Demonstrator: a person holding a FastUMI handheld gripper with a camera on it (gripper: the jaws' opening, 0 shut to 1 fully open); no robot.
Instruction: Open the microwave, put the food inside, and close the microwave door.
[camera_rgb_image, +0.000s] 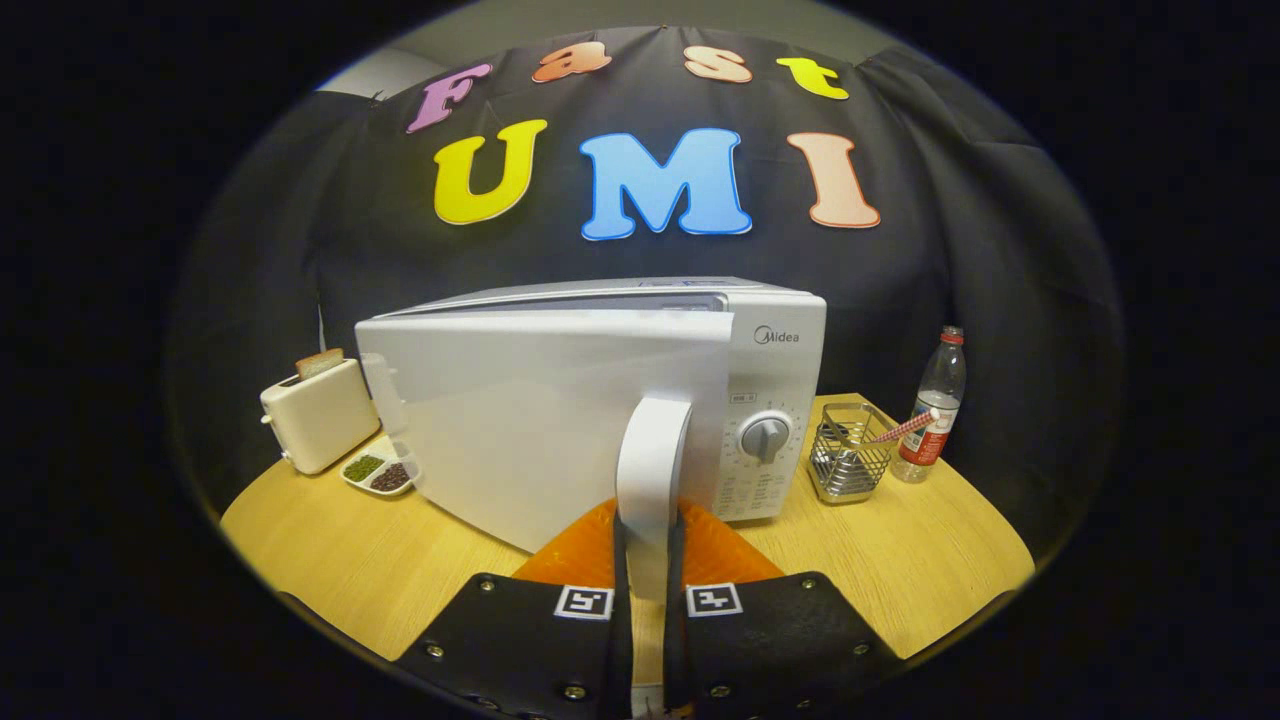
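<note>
A white microwave stands on the wooden table, and its door is swung partly out toward me, hinged on the left. The door's upright white handle sits between my two fingers, and my gripper is shut on it. The control panel with a round dial shows to the right of the handle. A small white two-compartment dish with green and dark food lies left of the door, in front of the toaster. The oven's inside is hidden behind the door.
A cream toaster with a bread slice stands at the table's left. Right of the microwave are a wire basket holding a striped stick and a clear water bottle. Bare wooden table lies on either side of my fingers.
</note>
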